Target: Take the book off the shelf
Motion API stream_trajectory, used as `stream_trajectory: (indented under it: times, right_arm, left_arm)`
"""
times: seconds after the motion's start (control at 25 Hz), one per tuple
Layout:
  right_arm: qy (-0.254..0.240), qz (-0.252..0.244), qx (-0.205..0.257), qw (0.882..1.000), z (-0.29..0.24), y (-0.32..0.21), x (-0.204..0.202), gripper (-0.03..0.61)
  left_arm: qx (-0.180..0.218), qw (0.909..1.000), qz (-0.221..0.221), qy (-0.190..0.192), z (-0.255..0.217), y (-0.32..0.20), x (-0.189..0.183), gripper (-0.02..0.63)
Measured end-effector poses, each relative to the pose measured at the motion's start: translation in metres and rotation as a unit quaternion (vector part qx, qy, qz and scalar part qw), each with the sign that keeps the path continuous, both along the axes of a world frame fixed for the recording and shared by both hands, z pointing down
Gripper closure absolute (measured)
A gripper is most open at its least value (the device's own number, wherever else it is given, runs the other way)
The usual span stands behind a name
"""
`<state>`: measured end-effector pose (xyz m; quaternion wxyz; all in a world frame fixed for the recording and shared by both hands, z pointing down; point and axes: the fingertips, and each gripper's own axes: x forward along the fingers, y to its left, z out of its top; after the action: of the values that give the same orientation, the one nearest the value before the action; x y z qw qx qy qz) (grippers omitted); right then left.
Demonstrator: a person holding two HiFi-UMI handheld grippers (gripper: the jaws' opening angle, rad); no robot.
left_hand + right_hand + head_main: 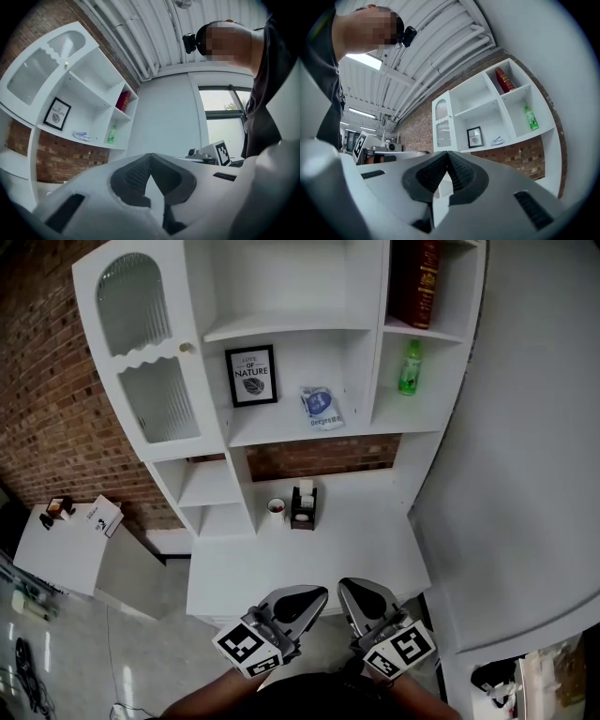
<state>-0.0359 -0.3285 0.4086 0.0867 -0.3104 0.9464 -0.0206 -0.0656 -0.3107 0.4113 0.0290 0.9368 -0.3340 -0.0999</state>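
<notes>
While the book [418,282] stands untouched in the top right compartment of the shelf [281,329], the task looks to be at its first step: approach, with nothing grasped yet. The book is red, upright against the compartment's left wall, and sits directly over the bay holding the green bottle [410,367]. In the right gripper view it shows high and right of the jaw line. The left gripper [314,594] and right gripper [361,592] hang side by side at the bottom of the head view, close to the person's body. They are just short of the desk's [234,577] near edge and well apart from the book. Both point toward the shelf, roughly level with a slight upward tilt, marker cubes facing up. On each gripper the fingers are pressed together at the tips, with nothing between them. Judged next move: lift one gripper, most likely the right since the book is on that side, up and across to the top bay. Its jaws should spread before arrival so they can straddle the spine. Clearance beside the book looks tight.
</notes>
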Motion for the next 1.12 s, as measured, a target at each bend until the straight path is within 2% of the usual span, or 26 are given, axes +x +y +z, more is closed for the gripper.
stream_trajectory:
  times: [0.24, 0.48, 0.6, 0.92, 1.12]
  right_arm:
    - [-0.011, -0.009, 0.009, 1.000, -0.013, -0.065, 0.072, 0.563]
    - [0.012, -0.006, 0.026, 1.000, -0.023, -0.112, 0.138, 0.563]
    - [0.016, 0.000, 0.052, 0.999, -0.041, -0.135, 0.160, 0.563]
    - [0.026, 0.033, 0.142, 0.989, -0.109, -0.189, 0.176, 0.563]
    - [0.016, 0.062, 0.203, 0.977, -0.179, -0.223, 0.179, 0.561]
  left_arm:
    - [0.041, 0.9987, -0.019, -0.024, -0.021, -0.062, 0.066, 0.606]
    - [0.051, 0.9980, -0.017, -0.032, -0.033, -0.110, 0.123, 0.606]
    - [0.052, 0.9980, -0.009, -0.036, -0.035, -0.127, 0.142, 0.606]
    - [0.082, 0.9953, -0.002, -0.052, -0.059, -0.178, 0.147, 0.606]
    - [0.086, 0.9953, 0.026, -0.036, -0.077, -0.211, 0.137, 0.606]
